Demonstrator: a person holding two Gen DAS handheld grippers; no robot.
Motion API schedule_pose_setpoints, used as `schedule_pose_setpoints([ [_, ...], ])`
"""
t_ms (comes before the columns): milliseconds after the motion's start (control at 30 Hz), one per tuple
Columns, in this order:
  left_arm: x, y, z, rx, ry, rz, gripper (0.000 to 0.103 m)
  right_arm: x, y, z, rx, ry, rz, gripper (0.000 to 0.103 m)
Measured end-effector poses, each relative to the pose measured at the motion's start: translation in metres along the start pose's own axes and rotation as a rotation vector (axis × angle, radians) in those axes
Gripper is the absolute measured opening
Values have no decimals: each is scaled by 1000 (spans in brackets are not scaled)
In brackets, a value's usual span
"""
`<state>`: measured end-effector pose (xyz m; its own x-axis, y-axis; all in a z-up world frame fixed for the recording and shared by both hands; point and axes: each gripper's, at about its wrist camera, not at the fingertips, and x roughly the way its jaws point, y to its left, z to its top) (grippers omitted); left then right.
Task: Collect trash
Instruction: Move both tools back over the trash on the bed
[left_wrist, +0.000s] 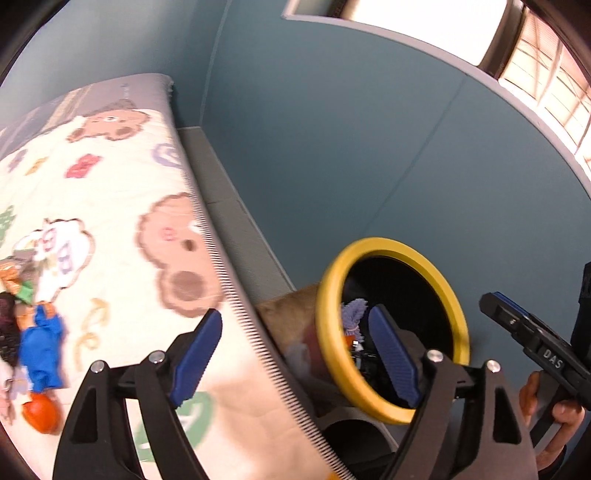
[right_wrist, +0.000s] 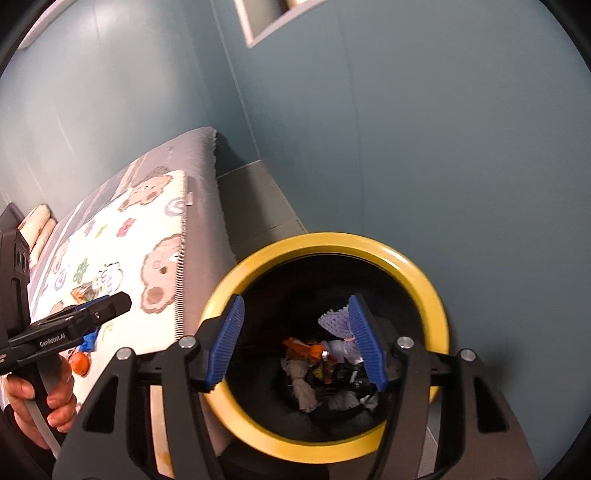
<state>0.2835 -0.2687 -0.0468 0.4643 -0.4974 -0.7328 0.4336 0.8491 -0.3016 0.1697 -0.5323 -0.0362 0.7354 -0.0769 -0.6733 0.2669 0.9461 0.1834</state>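
A bin with a yellow rim (left_wrist: 332, 332) (right_wrist: 436, 295) stands on the floor beside the bed. Inside it lie a purple foam net (right_wrist: 334, 321), orange scraps (right_wrist: 303, 347) and crumpled tissue (right_wrist: 301, 376). My right gripper (right_wrist: 295, 306) hangs open over the bin's mouth, nothing between its blue pads. My left gripper (left_wrist: 295, 321) is open and empty too, straddling the bed edge and the bin's rim. On the blanket lie a blue wrapper (left_wrist: 42, 347) (right_wrist: 88, 341), an orange piece (left_wrist: 40, 413) (right_wrist: 79, 363) and green and orange scraps (left_wrist: 18, 284).
The bed carries a bear-print blanket (left_wrist: 122, 229) (right_wrist: 122, 251) with a pillow (right_wrist: 37, 218) at its far end. A teal wall (left_wrist: 351, 147) rises close behind the bin, and a grey ledge (left_wrist: 221, 192) runs between bed and wall. A hand (right_wrist: 55, 398) holds the left gripper's handle.
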Motion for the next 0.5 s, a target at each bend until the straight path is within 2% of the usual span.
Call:
schedule_pose_setpoints([
  [167, -28, 33, 1, -35, -34, 50, 88, -4, 31, 3, -39, -2, 33, 67],
  [500, -86, 107, -8, -116, -93, 161, 91, 2, 106, 7, -120, 34, 151, 71],
])
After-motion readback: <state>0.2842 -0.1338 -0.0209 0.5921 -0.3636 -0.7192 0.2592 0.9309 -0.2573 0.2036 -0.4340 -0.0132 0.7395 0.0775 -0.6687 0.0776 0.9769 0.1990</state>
